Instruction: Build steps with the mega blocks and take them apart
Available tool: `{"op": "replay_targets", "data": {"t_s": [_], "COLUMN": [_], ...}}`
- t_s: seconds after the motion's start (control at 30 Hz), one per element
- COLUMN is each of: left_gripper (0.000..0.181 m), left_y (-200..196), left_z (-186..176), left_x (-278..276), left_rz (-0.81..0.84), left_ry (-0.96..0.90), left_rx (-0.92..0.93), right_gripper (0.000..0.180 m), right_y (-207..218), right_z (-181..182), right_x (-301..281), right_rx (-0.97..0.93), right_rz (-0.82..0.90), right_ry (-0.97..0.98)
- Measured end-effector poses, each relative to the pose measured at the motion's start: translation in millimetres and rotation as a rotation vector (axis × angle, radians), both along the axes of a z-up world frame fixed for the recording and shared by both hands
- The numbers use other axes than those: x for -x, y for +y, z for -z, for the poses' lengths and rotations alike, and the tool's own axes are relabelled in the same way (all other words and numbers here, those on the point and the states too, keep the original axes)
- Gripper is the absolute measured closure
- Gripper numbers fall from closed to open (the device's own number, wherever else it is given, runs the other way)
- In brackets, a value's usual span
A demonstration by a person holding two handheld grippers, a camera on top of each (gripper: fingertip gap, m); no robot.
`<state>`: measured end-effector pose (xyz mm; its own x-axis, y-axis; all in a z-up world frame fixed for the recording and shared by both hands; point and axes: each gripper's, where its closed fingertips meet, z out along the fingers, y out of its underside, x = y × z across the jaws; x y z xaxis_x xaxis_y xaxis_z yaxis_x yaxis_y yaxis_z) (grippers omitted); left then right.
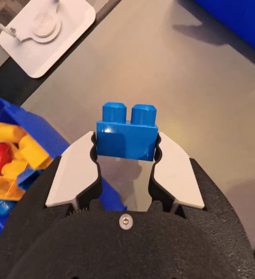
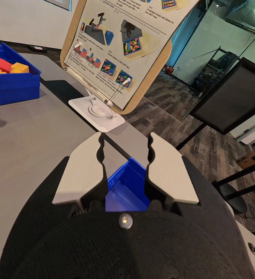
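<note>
Blue, light, stiff plastic: my left claw [image 1: 126, 145] clamped the two-stud block [image 1: 126, 140] by its slick end walls; my right claw [image 2: 125, 152] hung apart, empty.

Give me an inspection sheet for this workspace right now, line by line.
Surface: grey table, bare in the middle.
Job's things: blue two-stud block in the left gripper; blue bin holds yellow and red blocks; second blue bin below the right gripper, nothing seen in the visible part.
Clutter: instruction board on a white stand at the table's far edge.
Grippers: left shut on the block, studs pointing away; right gripper open, holding nothing.
Cables: nothing seen.
Surroundings: patterned carpet, glass wall, dark panel.
</note>
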<state>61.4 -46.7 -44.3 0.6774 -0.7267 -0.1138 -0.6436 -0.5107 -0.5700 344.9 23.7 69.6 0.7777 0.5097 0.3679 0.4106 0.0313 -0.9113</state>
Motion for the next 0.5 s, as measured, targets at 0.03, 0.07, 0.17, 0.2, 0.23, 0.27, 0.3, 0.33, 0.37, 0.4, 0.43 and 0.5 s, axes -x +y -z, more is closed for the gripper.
{"op": "replay_targets", "data": {"t_s": [0.03, 0.07, 0.17, 0.2, 0.23, 0.27, 0.3, 0.33, 0.37, 0.4, 0.43, 0.5], "left_gripper": [0.106, 0.106, 0.106, 0.106, 0.106, 0.106, 0.106, 0.106, 0.106, 0.106, 0.106, 0.105], "left_y": [9, 15, 20, 22, 25, 27, 27, 27, 26, 25, 24, 26], "left_z": [12, 24, 59, 68, 76, 83, 89, 95, 99, 104, 108, 112], "left_x": [-10, -20, -45, -48, -49, -49, -51, -54, -55, -55, -54, -54], "left_rz": [-0.009, -0.009, 0.042, 0.045, 0.042, 0.036, 0.029, 0.025, 0.020, 0.017, 0.018, 0.025], "left_ry": [0.031, 0.045, 0.069, 0.094, 0.117, 0.131, 0.131, 0.120, 0.113, 0.118, 0.132, 0.153], "left_rx": [-0.003, 0.011, 0.074, 0.084, 0.084, 0.089, 0.106, 0.129, 0.150, 0.169, 0.181, 0.163], "right_gripper": [0.124, 0.124, 0.123, 0.123, 0.123, 0.123, 0.123, 0.123, 0.123, 0.123, 0.123, 0.123], "right_y": [0, 0, 3, 4, 6, 6, 7, 8, 8, 8, 8, 9], "right_z": [2, 3, 11, 13, 14, 15, 16, 16, 17, 17, 17, 18], "right_x": [1, 2, 3, 2, 2, 1, 1, 0, 0, -1, -1, -3], "right_rx": [0.003, 0.005, 0.025, 0.029, 0.033, 0.035, 0.035, 0.037, 0.039, 0.042, 0.043, 0.046], "right_rz": [0.000, 0.000, 0.007, 0.012, 0.017, 0.020, 0.021, 0.022, 0.022, 0.022, 0.023, 0.025], "right_ry": [-0.008, -0.016, -0.042, -0.051, -0.059, -0.064, -0.065, -0.064, -0.062, -0.061, -0.061, -0.062]}}
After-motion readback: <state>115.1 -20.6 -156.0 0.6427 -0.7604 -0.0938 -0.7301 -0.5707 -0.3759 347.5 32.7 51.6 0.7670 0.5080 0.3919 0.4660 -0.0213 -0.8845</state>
